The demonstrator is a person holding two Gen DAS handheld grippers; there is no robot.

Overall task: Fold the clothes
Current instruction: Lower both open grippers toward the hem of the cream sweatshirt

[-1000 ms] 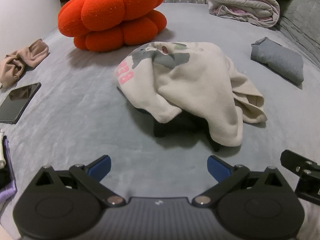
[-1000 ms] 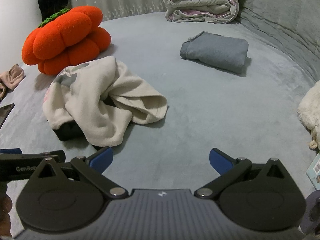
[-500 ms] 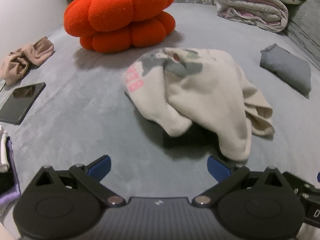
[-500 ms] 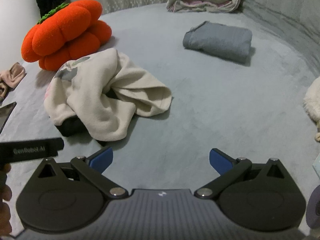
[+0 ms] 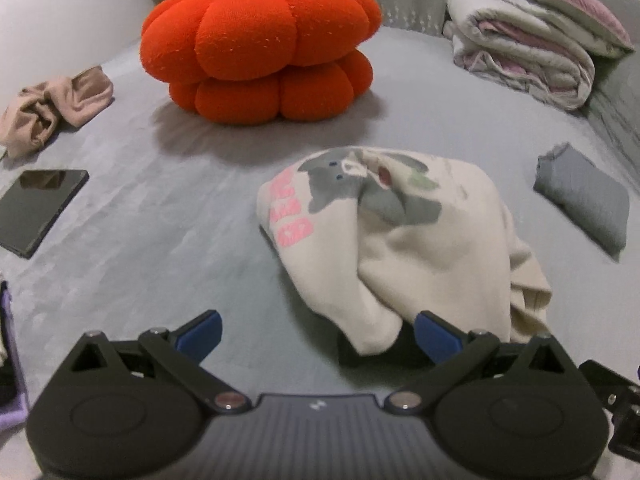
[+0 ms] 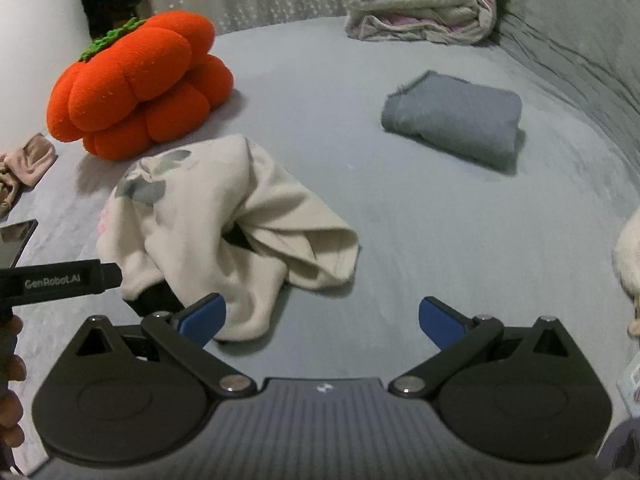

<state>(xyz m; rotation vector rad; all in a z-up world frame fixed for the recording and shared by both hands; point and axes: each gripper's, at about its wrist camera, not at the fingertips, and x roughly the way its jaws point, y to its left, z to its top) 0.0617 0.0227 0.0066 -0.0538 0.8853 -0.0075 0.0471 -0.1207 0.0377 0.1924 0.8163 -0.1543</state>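
A crumpled cream sweatshirt point(image 5: 400, 236) with a grey cartoon print and pink letters lies in a heap on the grey bed point(image 5: 168, 216), draped over something black. In the right wrist view the same sweatshirt point(image 6: 216, 220) sits left of centre. My left gripper point(image 5: 318, 334) is open just short of the heap, its right fingertip point(image 5: 434, 334) at the garment's near hem. My right gripper point(image 6: 322, 316) is open too, its left fingertip point(image 6: 204, 316) against the hanging lower fold. Nothing is held.
An orange pumpkin cushion point(image 5: 260, 44) stands behind the heap. A folded grey garment point(image 6: 456, 120) lies to the right, rolled quilts point(image 6: 420, 4) at the back. A black phone point(image 5: 36, 208) and a beige cloth point(image 5: 56, 104) lie left. A hand point(image 6: 10, 384) holds the left gripper's handle.
Both grippers have moved forward toward the sweatshirt, which now looms larger and reaches their fingertips. Both have stayed open. The sweatshirt itself has not shifted.
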